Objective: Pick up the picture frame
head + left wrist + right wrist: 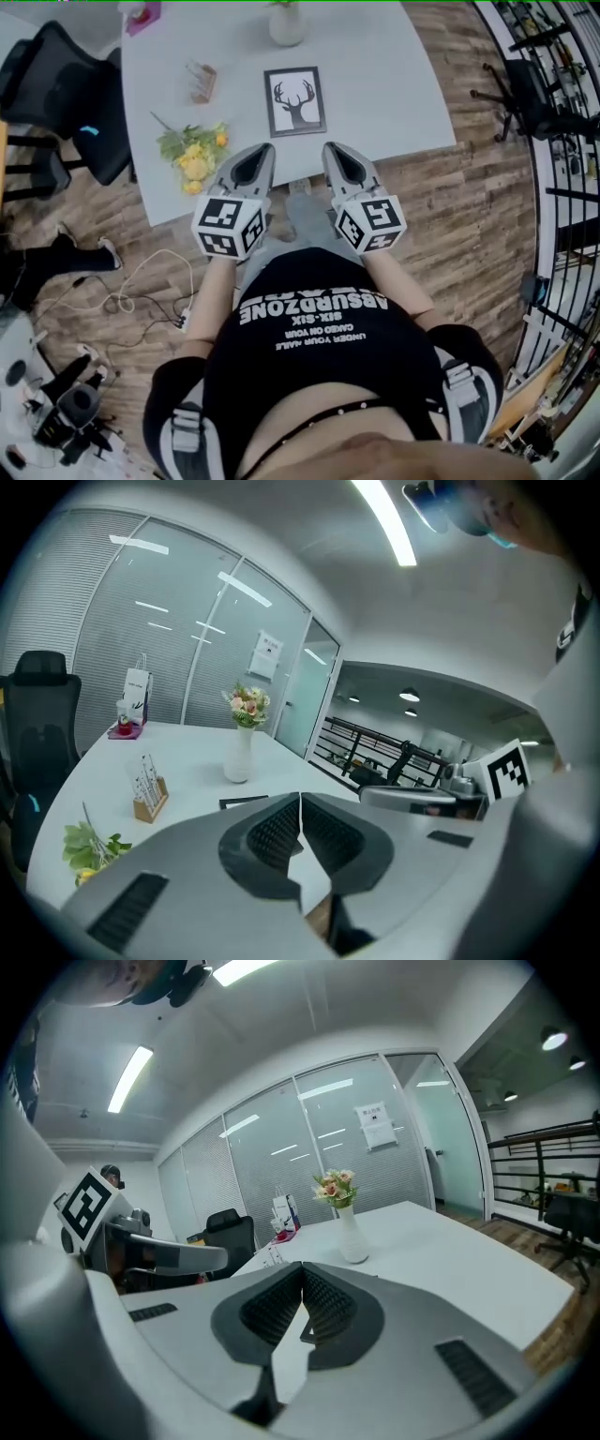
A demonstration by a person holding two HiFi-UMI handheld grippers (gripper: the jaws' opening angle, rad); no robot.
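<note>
The picture frame (296,101), black-edged with a deer-head print, lies flat on the white table (394,84) near its front edge. A dark strip of the picture frame (242,802) shows past the left jaws. My left gripper (265,150) hovers at the table's front edge, just left of and below the frame, jaws shut on nothing. My right gripper (330,150) hovers beside it, just right of and below the frame, also shut and empty. Neither touches the frame. In the right gripper view the jaws hide the frame.
A white vase of flowers (286,22) stands behind the frame. A yellow flower bunch (194,155) lies at the table's front left, a small wooden holder (202,82) behind it. A black office chair (66,98) stands left of the table; cables (141,291) lie on the wood floor.
</note>
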